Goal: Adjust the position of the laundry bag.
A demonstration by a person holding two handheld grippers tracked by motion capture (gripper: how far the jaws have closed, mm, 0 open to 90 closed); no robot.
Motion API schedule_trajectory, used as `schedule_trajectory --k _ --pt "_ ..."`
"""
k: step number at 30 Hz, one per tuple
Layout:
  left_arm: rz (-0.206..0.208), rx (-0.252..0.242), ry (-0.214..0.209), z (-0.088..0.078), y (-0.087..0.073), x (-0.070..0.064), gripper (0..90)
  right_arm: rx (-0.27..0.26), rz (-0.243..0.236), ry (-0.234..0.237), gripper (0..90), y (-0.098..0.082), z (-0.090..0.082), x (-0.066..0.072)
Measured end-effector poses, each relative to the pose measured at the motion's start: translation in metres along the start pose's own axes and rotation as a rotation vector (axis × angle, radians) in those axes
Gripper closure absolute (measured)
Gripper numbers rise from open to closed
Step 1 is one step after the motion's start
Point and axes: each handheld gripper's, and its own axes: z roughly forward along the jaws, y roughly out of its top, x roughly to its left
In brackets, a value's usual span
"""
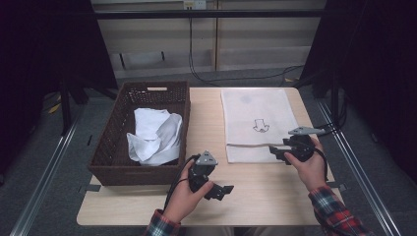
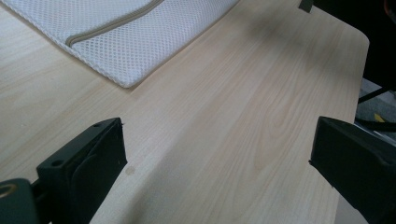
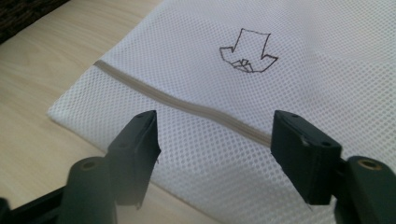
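Note:
A white mesh laundry bag (image 1: 258, 110) lies flat on the right half of the wooden table (image 1: 265, 196). It has a beige zipper (image 1: 251, 144) near its front edge and a hand-drawn arrow mark (image 1: 261, 126). My right gripper (image 1: 275, 150) hovers over the bag's near right corner. In the right gripper view the bag (image 3: 303, 46) lies under that gripper (image 3: 215, 135), whose jaws stand apart, one on each side of the zipper (image 3: 187, 106), gripping nothing. My left gripper (image 1: 227, 189) rests low near the table's front, open over bare wood (image 2: 217, 144), with the bag's corner (image 2: 116, 32) beyond.
A dark wicker basket (image 1: 105, 142) stands at the table's left, holding crumpled white cloth (image 1: 155, 135). Bare wood lies between the basket and the bag and along the front edge. Cables run across the floor behind the table.

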Motion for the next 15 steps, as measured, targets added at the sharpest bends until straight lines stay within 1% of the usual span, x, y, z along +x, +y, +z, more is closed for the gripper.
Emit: schedule_trajectory --k 3,4,5,7,8,9,10,11,12,13,14,15 --pt "0.002 -0.007 -0.011 0.001 0.000 0.000 2.8 -0.001 -0.005 -0.007 51.9 0.006 0.005 -0.001" --pt "0.003 -0.002 -0.009 0.001 0.000 0.000 2.8 0.003 -0.020 -0.015 58.1 0.007 0.007 -0.002" --pt "0.003 -0.001 -0.007 0.001 0.000 0.000 2.8 0.016 -0.029 -0.023 63.0 0.009 0.009 -0.002" --pt "0.002 -0.003 -0.008 0.001 0.000 0.000 2.8 0.031 -0.034 -0.031 70.0 0.011 0.015 -0.002" --pt "0.004 0.000 -0.007 0.000 0.000 0.001 2.8 0.031 -0.044 -0.034 78.0 0.013 0.017 -0.002" --pt "0.003 -0.011 -0.005 0.000 0.000 0.001 2.8 0.031 -0.068 -0.042 84.4 0.014 0.019 -0.001" --pt "-0.006 -0.019 -0.005 0.000 0.000 0.001 2.8 0.035 -0.094 -0.049 88.2 0.017 0.021 -0.001" --pt "-0.009 -0.019 -0.006 -0.001 0.000 0.001 2.8 0.042 -0.106 -0.052 90.0 0.019 0.023 0.000" --pt "-0.008 -0.023 -0.008 -0.001 0.000 0.001 2.8 0.050 -0.103 -0.052 90.0 0.021 0.025 0.001" --pt "-0.004 -0.020 -0.006 -0.001 0.000 0.002 2.8 0.061 -0.095 -0.042 90.0 0.025 0.029 0.002" --pt "-0.004 -0.018 -0.004 -0.001 0.000 0.002 2.8 0.056 -0.087 -0.021 90.0 0.027 0.032 0.002" --pt "-0.006 -0.015 -0.003 -0.001 0.000 0.002 2.8 0.056 -0.087 -0.021 90.0 0.027 0.032 0.002"
